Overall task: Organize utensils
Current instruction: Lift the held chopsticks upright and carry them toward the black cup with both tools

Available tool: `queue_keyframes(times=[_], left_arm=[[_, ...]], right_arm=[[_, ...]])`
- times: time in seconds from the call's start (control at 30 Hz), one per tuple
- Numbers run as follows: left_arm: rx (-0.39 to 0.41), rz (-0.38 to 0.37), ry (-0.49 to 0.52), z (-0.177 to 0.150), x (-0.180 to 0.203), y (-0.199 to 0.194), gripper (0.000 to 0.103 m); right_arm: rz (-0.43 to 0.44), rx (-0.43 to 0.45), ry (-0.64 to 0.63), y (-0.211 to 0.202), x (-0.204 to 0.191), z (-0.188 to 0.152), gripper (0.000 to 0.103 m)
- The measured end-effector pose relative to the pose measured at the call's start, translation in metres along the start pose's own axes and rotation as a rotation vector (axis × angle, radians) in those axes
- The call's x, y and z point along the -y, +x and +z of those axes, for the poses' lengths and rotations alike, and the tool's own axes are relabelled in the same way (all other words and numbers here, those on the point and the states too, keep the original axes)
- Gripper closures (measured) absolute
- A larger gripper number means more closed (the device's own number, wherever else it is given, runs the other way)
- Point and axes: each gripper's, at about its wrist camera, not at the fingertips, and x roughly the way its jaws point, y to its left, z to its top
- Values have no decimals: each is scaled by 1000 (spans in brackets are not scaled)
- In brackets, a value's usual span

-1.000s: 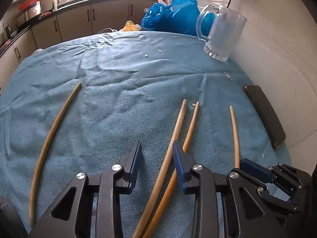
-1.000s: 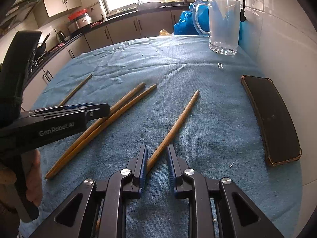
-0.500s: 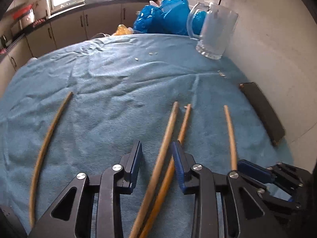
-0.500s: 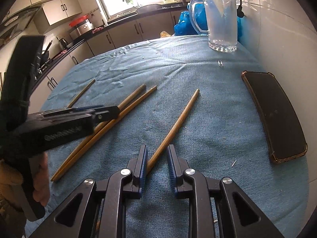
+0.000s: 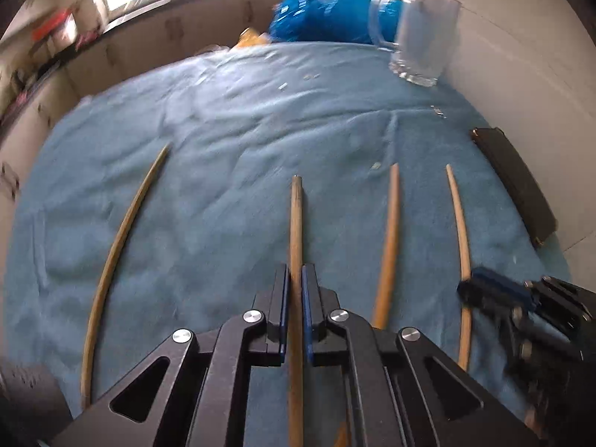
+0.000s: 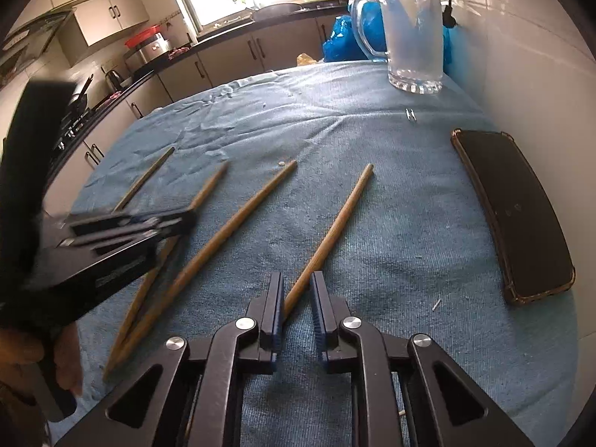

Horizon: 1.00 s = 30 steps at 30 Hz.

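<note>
Four chopsticks lie on your blue cloth (image 5: pixel 231 141): your left gripper (image 5: pixel 295 290) pinches one chopstick (image 5: pixel 296 223), your right gripper (image 6: pixel 296 298) straddles another chopstick (image 6: pixel 335 219), jaws apart.

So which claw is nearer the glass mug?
Right, judging by its own view. The right claw sits on the mug's side of the cloth, straddling the rightmost chopstick; the left claw grips a chopstick further left.

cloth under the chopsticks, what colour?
Blue, plain towel-like cloth; clearest in the right wrist view.
</note>
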Motion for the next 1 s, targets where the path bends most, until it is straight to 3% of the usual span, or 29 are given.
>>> queue_keyframes(times=[0.3, 0.47, 0.67, 0.77, 0.83, 1.0], left_arm=[[-32, -13, -163, -103, -51, -60, 97], [8, -51, -221, -154, -60, -85, 96], [8, -92, -243, -157, -66, -88, 96], [-26, -126, -268, -154, -71, -85, 95], [-54, -140, -273, -147, -74, -82, 95], [-102, -92, -232, -126, -67, -71, 94]], right_arm=[[41, -81, 13, -24, -2, -32, 92], [56, -138, 3, -47, -3, -64, 91], [-3, -161, -53, -56, -14, -78, 89], [-19, -178, -39, -50, -14, -68, 79], [-40, -193, -49, -42, -15, -57, 78], [-84, -252, -76, -19, -18, -27, 77]])
